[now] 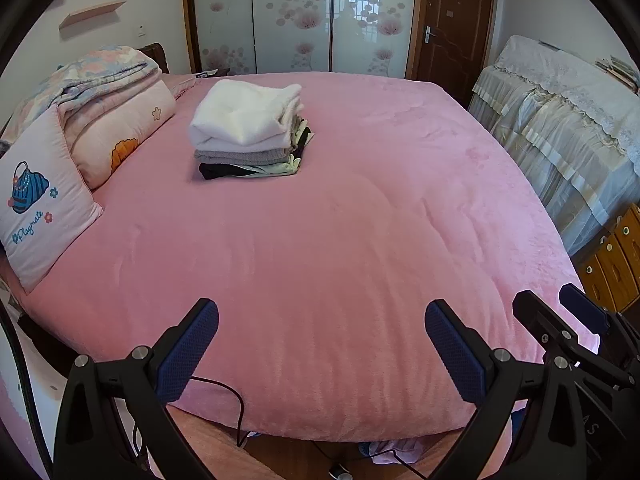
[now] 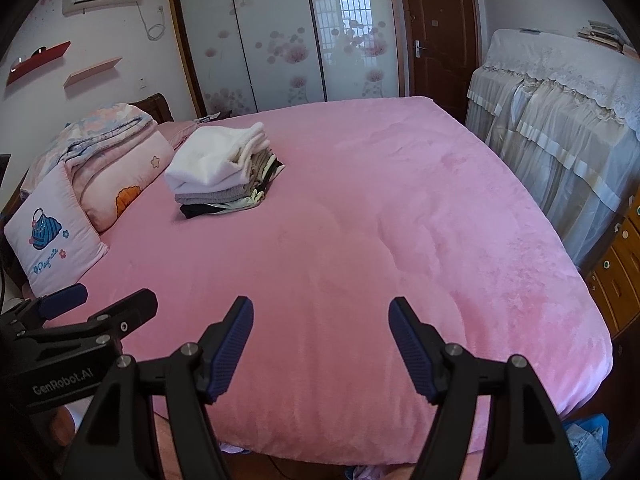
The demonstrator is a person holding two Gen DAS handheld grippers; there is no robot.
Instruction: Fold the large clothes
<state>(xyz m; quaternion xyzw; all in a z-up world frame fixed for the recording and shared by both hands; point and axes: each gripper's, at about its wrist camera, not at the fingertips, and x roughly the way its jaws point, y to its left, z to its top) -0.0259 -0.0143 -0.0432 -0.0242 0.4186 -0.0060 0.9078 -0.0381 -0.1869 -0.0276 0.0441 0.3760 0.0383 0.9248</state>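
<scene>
Over the pink bed (image 1: 340, 240), we are pausing between garments.
We are holding the left gripper (image 1: 322, 344) and right gripper (image 2: 320, 344) released and empty; folded clothes (image 1: 248, 128) are sitting stacked near the pillows, so we judge fetching another garment comes next.

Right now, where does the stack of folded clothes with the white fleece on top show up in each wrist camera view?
Left wrist view: the stack of folded clothes topped by white fleece sits upper centre-left on the pink bed cover.
Right wrist view: the same stack sits further left, above the middle.
Shared landmark: the pink pillow with a blue bag print, left of and nearer than the stack in both.
</scene>
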